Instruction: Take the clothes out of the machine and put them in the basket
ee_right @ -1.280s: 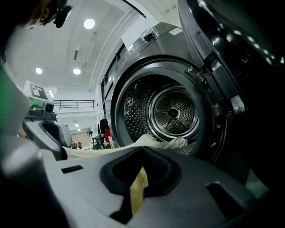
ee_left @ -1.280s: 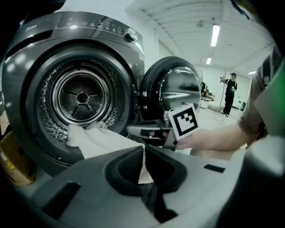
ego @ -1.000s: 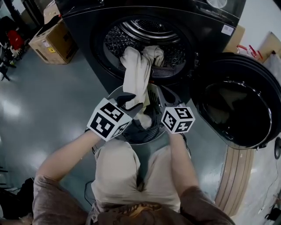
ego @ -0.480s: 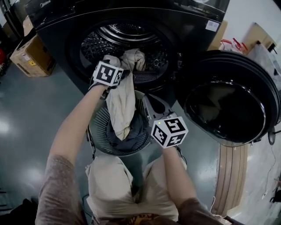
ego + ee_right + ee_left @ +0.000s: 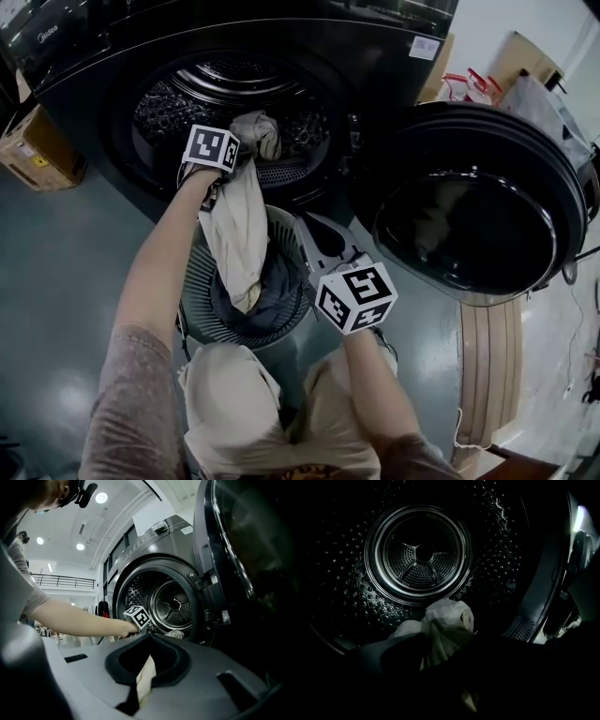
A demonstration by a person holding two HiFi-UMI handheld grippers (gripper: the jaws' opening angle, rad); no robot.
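Note:
A cream cloth (image 5: 236, 230) hangs from the machine's drum (image 5: 169, 103) over the lip into the round grey basket (image 5: 192, 281), on top of a dark garment (image 5: 272, 295). My left gripper (image 5: 236, 142) reaches into the drum mouth. Its jaws stand wide and are closing, with the bunched cream cloth (image 5: 447, 620) between them and no pad pressing on it. In its own view they are only dark shapes. My right gripper (image 5: 330, 267) sits at the basket's raised handle (image 5: 150, 658), which fills its view, shut on it as far as I can see; its pads are hidden.
The round black door (image 5: 473, 202) stands swung open at the right of the basket. A cardboard box (image 5: 33, 150) lies on the floor at the far left. The person's knees (image 5: 234, 394) are just behind the basket. Pale boards (image 5: 483, 375) lean at the lower right.
My left gripper let go of the cream cloth over the basket and moved up into the drum mouth, jaws opened. The cloth now drapes into the basket. The right gripper barely moved.

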